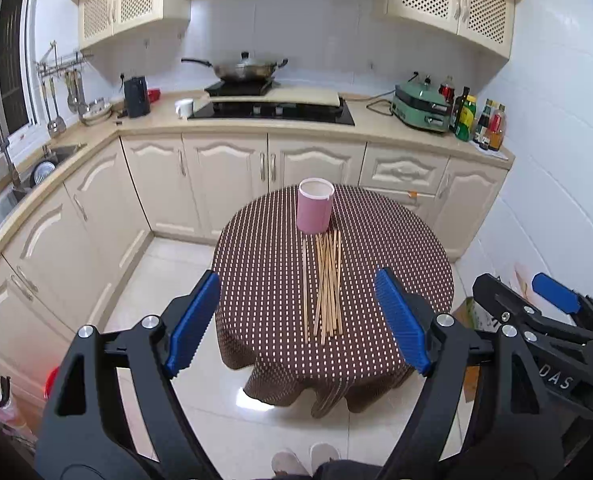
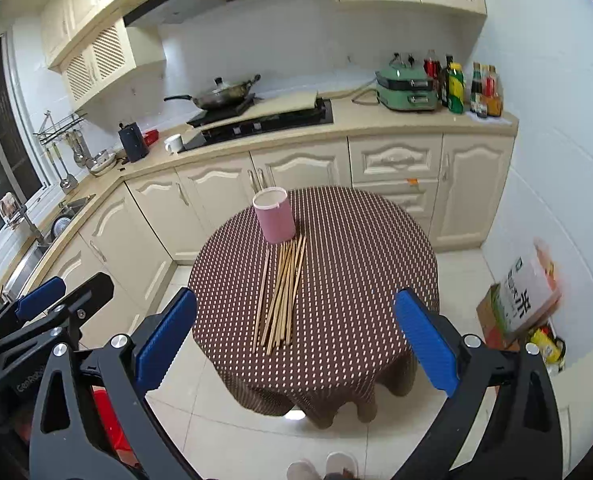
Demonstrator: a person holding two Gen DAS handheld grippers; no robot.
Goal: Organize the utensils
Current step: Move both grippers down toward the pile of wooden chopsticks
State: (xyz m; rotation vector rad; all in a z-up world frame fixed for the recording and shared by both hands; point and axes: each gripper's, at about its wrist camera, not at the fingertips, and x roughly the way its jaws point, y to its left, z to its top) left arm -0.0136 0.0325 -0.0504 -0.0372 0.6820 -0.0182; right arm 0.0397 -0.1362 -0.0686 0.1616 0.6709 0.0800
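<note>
Clearly nothing has been picked up yet. In the left wrist view, the left gripper [image 1: 298,316] stands wide apart and empty, held back from the near edge of the round table [image 1: 396,272] with its dotted brown cloth. The chopsticks [image 1: 327,284] lie loose on the cloth in a rough bundle running near to far, one stick a little apart on the left, their far ends just beside the base of the pink holder [image 1: 314,210], which stands upright toward the far side. The right gripper [image 1: 552,300] shows at the right edge, off the table.

In the right wrist view, the right gripper [image 2: 296,340] is likewise spread wide with nothing between its blue pads [image 2: 426,342], and the chopsticks [image 2: 282,294] sit ahead and slightly left of its centre line, the pink holder [image 2: 274,216] beyond them.

I judge the step is the first approach. It would go best by closing across the bundle near mid-length, square to the sticks, taking few enough to stay parallel, then tilting them upright over the holder's open mouth. A second gripper steadying the light holder would likely keep it from tipping.
</note>
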